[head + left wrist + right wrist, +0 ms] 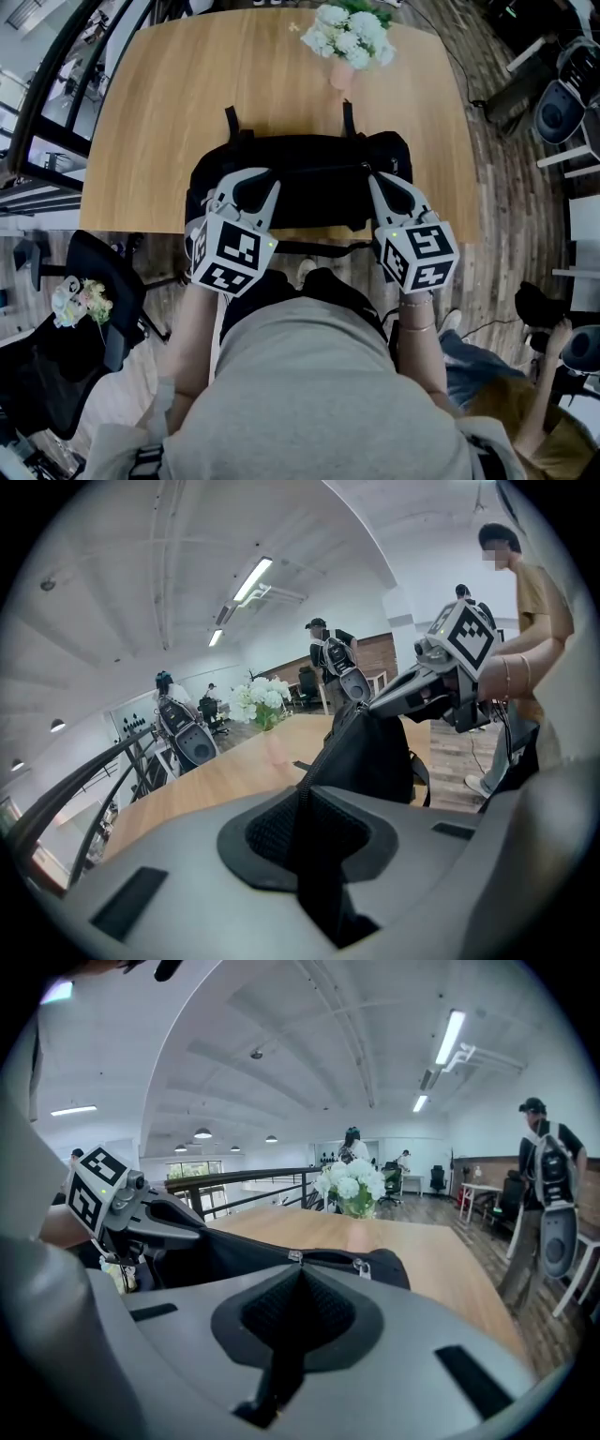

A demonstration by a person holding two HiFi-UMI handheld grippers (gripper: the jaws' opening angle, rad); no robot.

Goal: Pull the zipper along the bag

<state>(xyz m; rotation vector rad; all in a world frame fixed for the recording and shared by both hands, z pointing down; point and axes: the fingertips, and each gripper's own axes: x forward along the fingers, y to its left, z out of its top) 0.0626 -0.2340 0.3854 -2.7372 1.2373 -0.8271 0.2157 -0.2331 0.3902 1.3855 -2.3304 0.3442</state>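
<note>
Both bag [314, 192] ends sit clamped, in left gripper [249, 180] and right gripper [382, 181].

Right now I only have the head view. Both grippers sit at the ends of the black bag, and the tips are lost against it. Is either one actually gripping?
Observer: Left gripper yes. Its jaws are shut on a fold of the bag, with black fabric running between them.
Operator: And the right?
Observer: Right gripper is shut, with a silver zipper pull right at its tips. It looks pinched.
Operator: Any other slider on that zipper?
Observer: Yes, a second silver pull lies a little further along the same zipper line, clear of the jaws.
</note>
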